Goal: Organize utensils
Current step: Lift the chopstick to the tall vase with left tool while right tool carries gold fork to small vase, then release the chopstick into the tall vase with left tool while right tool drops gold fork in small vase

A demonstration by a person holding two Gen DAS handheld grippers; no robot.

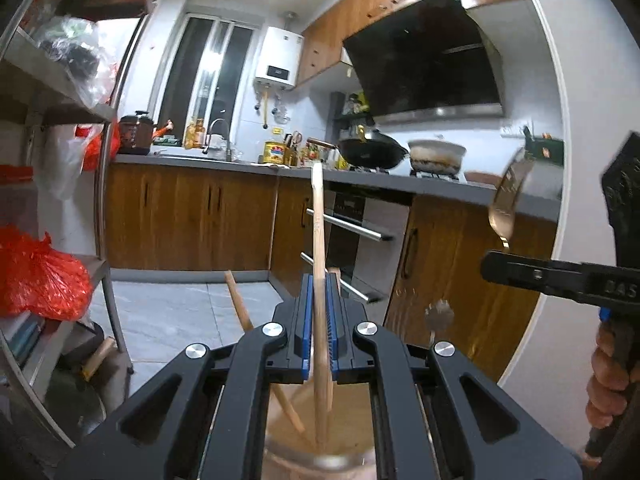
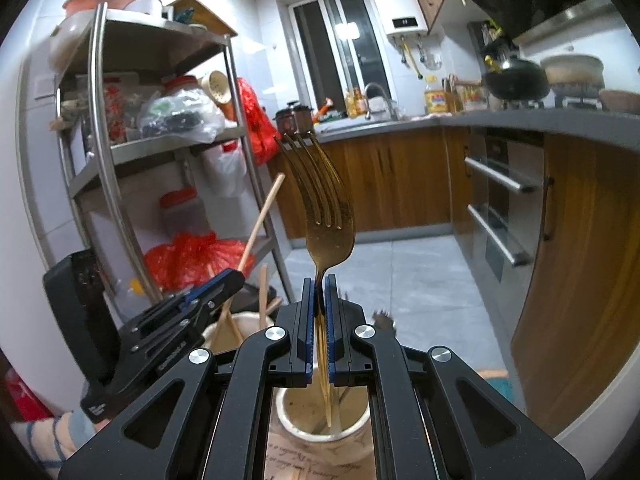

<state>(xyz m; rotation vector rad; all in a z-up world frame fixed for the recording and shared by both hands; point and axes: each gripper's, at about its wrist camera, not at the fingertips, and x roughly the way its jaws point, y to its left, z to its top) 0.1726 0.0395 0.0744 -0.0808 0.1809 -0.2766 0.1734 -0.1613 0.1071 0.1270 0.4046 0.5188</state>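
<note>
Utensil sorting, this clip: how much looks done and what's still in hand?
Partly done. Other chopsticks already stand in one cup. In hand: the left gripper is shut on a wooden chopstick, the right gripper on a gold fork, its handle over a ceramic holder. Left: dropping both in.

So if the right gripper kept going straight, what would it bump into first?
Probably nothing close. The right gripper, shut on the fork, points over open floor toward the far cabinets; depth is hard to judge.

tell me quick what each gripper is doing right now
left gripper: shut on a wooden chopstick.
right gripper: shut on a gold fork.
</note>
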